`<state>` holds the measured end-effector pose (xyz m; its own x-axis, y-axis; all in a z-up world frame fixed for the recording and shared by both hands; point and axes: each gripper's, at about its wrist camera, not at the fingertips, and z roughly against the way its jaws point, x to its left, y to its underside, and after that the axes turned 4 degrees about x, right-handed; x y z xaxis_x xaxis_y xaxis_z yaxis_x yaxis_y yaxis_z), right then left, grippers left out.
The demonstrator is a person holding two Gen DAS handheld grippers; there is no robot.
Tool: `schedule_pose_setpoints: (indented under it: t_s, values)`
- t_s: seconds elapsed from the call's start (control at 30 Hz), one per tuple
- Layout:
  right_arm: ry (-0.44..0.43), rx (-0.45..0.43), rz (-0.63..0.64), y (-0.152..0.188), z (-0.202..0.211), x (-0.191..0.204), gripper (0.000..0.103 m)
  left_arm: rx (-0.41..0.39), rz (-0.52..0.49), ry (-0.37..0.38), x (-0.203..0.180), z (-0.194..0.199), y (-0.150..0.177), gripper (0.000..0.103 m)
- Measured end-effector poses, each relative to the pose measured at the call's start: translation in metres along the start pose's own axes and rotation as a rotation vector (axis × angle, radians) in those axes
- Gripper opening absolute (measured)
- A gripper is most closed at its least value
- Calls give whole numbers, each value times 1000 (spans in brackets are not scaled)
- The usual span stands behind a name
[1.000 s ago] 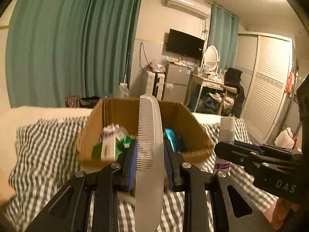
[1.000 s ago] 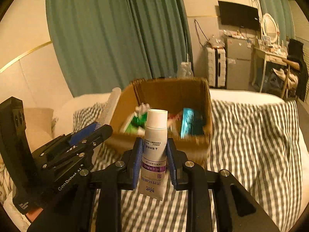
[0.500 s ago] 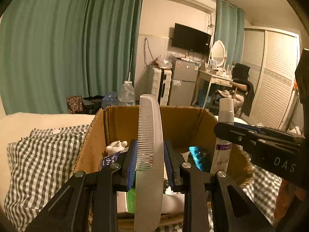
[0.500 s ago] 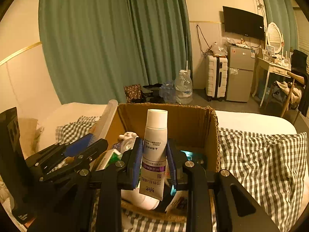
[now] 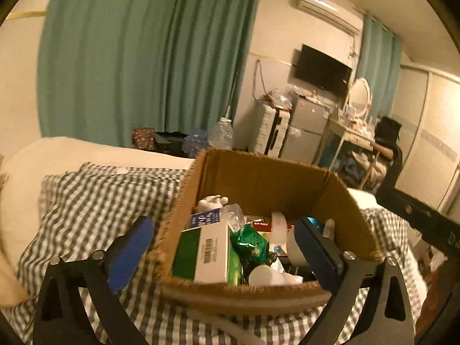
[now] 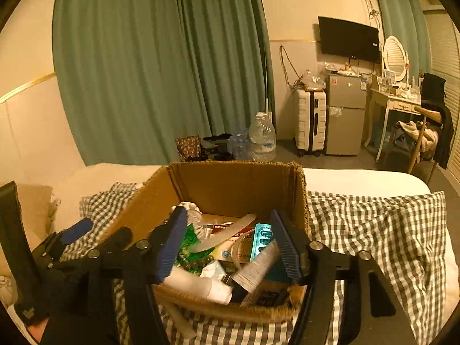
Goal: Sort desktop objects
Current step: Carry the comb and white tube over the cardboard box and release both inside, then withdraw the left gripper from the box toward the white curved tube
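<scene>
Black gripper point(image 5: 224, 247), blue pads point(image 5: 129, 254)

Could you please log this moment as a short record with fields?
surface: checked cloth
container: cardboard box, open top, nearly full
comb: lying in the box, on the other items
tube: lying in the box near its front wall
left gripper: jaws just opened, wide, nothing between them
right gripper: jaws just opened, over the box, gripping nothing

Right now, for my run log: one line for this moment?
left gripper: open, empty | right gripper: open, empty | comb, tube: in cardboard box
</scene>
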<state>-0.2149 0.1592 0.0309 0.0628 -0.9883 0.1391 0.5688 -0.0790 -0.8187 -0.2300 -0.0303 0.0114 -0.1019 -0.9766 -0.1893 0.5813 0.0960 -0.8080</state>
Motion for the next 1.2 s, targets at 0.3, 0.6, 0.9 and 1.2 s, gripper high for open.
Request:
schedule_pose_setpoints:
  t_s: [0.3, 0.6, 0.9, 1.2]
  values:
    - [0, -66, 72, 19, 88, 29, 93, 4, 15, -69, 12, 82, 3, 103]
    - [-14, -53, 66, 70, 123, 34, 103, 39, 24, -43, 9, 116, 45, 103]
    - [83, -6, 27, 129, 91, 5, 103, 158, 11, -80, -17, 67, 131, 103]
    - [130, 72, -8, 149, 33, -27, 103, 312, -25, -105, -35, -9, 167, 103]
